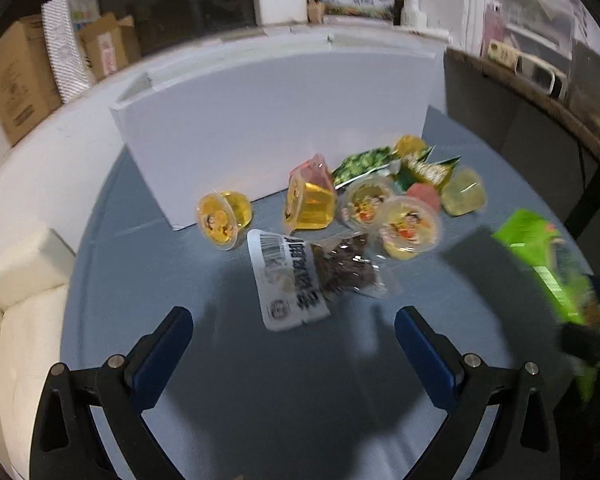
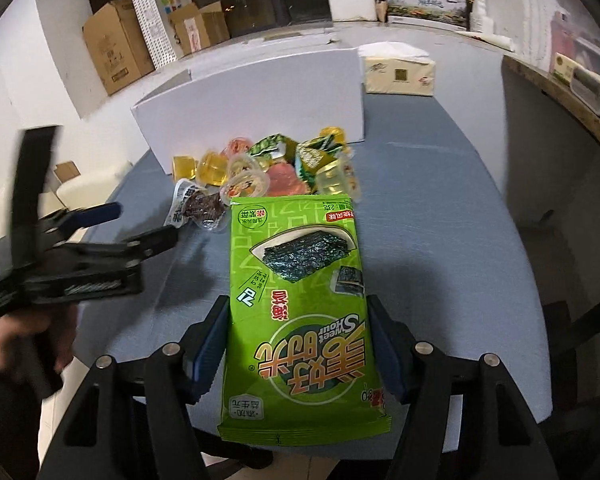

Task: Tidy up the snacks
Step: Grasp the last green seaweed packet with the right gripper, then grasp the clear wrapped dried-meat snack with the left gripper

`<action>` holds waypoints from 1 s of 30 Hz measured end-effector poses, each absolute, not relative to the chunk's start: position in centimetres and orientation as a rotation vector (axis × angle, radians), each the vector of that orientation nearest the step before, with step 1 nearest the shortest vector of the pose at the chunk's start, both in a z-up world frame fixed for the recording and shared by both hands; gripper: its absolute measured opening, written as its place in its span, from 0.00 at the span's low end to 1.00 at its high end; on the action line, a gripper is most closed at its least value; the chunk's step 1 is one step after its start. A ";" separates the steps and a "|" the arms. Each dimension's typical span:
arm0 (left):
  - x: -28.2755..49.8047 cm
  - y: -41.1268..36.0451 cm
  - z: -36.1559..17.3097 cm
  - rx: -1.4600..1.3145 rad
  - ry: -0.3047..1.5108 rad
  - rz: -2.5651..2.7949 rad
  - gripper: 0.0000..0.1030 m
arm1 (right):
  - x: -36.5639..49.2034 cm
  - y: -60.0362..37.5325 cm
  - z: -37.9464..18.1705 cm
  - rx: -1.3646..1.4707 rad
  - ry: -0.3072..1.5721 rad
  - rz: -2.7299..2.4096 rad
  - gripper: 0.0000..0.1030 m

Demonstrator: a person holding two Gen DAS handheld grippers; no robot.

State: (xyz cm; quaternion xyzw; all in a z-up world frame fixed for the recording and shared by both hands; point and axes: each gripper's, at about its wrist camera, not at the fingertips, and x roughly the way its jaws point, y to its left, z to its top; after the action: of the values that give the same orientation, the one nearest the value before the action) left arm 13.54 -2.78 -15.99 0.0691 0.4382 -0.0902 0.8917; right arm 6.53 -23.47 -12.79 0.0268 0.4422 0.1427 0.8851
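My right gripper [image 2: 298,320] is shut on a large green seaweed snack bag [image 2: 296,300] and holds it above the grey table; the bag also shows at the right of the left wrist view [image 1: 548,264]. My left gripper [image 1: 294,326] is open and empty, just short of a clear packet of dark dried snack [image 1: 312,276]. Behind it lie several jelly cups [image 1: 224,220] and small green packets [image 1: 364,164] in a pile before a white box [image 1: 260,128]. The left gripper also shows in the right wrist view [image 2: 140,224].
A tissue pack [image 2: 398,74] stands behind the white box [image 2: 252,108]. Cardboard boxes [image 2: 116,48] sit at the back left. A cream cushion [image 1: 24,304] lies off the round table's [image 1: 260,400] left edge. A dark shelf [image 1: 540,92] is to the right.
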 end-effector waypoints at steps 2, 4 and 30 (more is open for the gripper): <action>15.0 -2.2 -16.5 0.123 0.933 -0.201 1.00 | 6.6 -23.9 -13.0 0.074 0.922 0.295 0.68; 16.1 -2.0 -16.9 0.105 0.952 -0.239 1.00 | 6.7 -24.2 -13.2 0.089 0.927 0.292 0.68; 14.9 -2.8 -15.5 0.144 0.938 -0.366 1.00 | 6.7 -24.4 -13.1 0.095 0.918 0.330 0.68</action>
State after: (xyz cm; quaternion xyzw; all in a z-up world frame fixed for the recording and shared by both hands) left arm 14.90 -2.81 -15.53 0.0689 0.4490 -0.1752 0.8735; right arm 6.68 -24.38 -13.14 0.0456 0.4408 0.1584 0.8823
